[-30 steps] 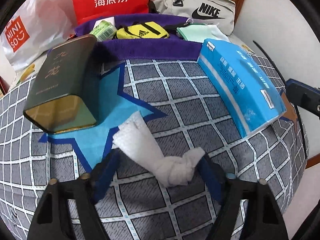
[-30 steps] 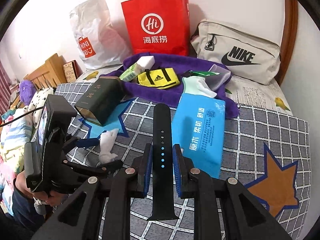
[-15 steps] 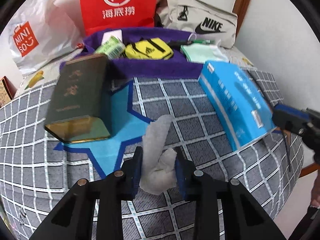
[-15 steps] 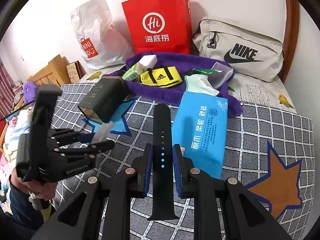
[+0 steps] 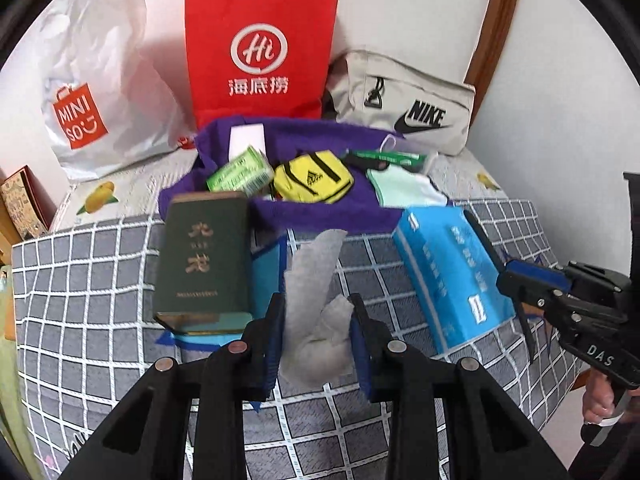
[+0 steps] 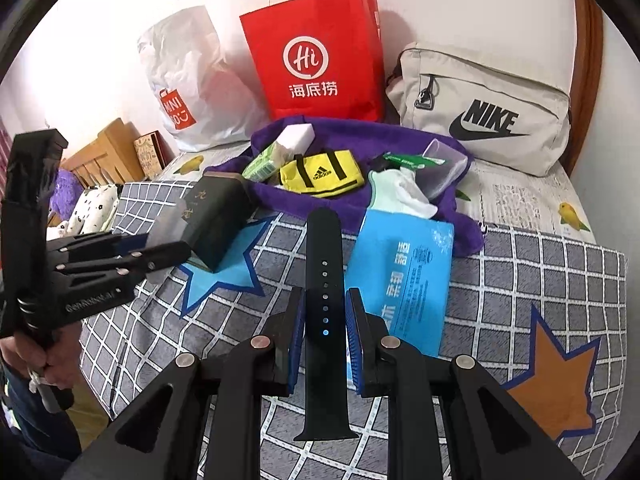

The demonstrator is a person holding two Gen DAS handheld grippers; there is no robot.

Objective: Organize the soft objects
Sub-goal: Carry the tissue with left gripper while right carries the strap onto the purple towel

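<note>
L gripper point(image 5: 317, 332): clamped on white tissue point(image 5: 320, 304), lifted off bed point(image 5: 80, 288); its far end is blurred. R gripper point(image 6: 325, 332): clamped on black strap point(image 6: 325, 280) beside blue pack point(image 6: 404, 280). Green tin point(image 5: 204, 256) nearby.

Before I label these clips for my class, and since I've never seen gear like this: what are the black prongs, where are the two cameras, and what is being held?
No robot here: a person holds a two-finger gripper in each hand, each with a fisheye camera looking along its fingers. One picture comes from the left gripper, whose jaws have just been closing and now pinch a white crumpled tissue. The other comes from the right gripper, shut on a black watch strap. Below is a checked bedspread with a dark green tin, a blue tissue pack and a purple towel carrying small items.
</note>
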